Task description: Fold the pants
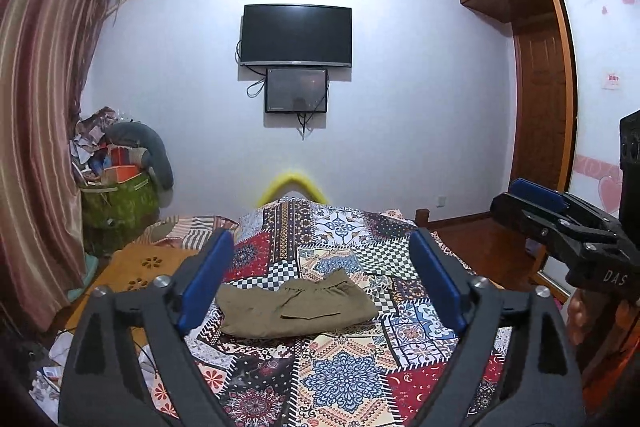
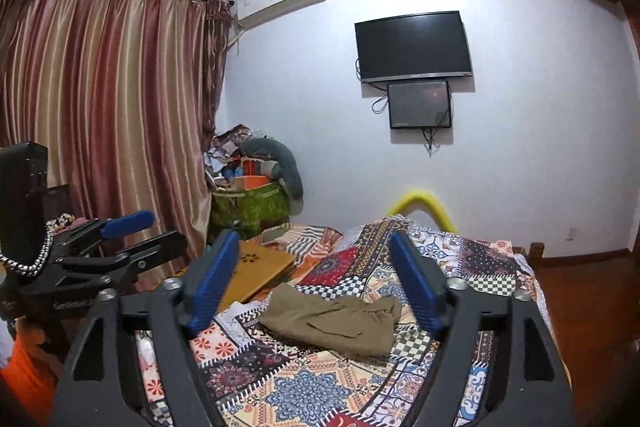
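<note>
My left tongs and right tongs gape wide, empty; the folded pants lie centre-frame ahead on the bed, long axis crosswise.

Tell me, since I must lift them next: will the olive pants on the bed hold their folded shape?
Probably not. The olive pants look like soft, thin cloth, lying rumpled at the waistband, so they would likely droop and unfold if pinched at one edge. They seem light; pushed across the patterned bedspread, they may bunch rather than slide.
</note>
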The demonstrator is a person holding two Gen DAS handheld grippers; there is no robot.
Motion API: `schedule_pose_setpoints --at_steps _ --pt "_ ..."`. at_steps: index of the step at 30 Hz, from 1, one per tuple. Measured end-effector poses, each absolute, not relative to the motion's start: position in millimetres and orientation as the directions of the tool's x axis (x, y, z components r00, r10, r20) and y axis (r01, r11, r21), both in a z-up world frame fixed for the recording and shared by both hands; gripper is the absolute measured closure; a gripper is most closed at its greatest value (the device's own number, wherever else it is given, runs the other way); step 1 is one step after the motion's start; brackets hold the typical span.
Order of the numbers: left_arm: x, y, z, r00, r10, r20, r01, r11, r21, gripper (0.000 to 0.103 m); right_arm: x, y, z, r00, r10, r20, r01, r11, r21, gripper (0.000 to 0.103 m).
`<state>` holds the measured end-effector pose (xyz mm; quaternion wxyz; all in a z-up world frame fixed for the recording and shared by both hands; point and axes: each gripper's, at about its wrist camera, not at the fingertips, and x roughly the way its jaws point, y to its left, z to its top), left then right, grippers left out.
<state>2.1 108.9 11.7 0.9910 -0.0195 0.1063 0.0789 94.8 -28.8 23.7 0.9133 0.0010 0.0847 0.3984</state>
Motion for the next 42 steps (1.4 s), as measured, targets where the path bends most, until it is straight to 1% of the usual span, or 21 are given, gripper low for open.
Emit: schedule_pose_setpoints --at_steps 2,4,8,10,11,19,42 --pt "2 110 12 0.965 0.161 -0.208 -0.169 0.985 -0.020 0.009 94 -28 25 0.678 0.719 -0.152 -0.720 0.691 0.062 0.020" --pt "0 108 13 0.965 0.164 -0.204 -0.171 0.985 -0.020 0.008 93 -29 25 0.681 0.715 -0.155 -0.716 0.696 0.063 0.015" --pt "-1 108 13 0.966 0.163 -0.199 -0.171 0.985 -0.026 0.005 91 -32 23 0.693 0.704 -0.155 -0.705 0.707 0.063 0.008" --pt "0 107 13 0.966 0.165 -0.197 -0.173 0.985 -0.024 0.005 92 -33 22 0.700 0.696 -0.156 -0.697 0.714 0.060 0.002" --pt "1 107 12 0.966 0.164 -0.197 -0.172 0.985 -0.023 0.005 92 -33 23 0.702 0.695 -0.157 -0.695 0.716 0.059 0.001" --pt "5 105 12 0.967 0.162 -0.198 -0.170 0.985 -0.020 0.004 90 -40 17 0.717 0.677 -0.165 -0.677 0.733 0.064 0.001" --pt "9 109 8 0.969 0.144 -0.202 -0.152 0.988 -0.029 0.002 91 -43 21 0.717 0.676 -0.171 -0.675 0.734 0.072 0.001"
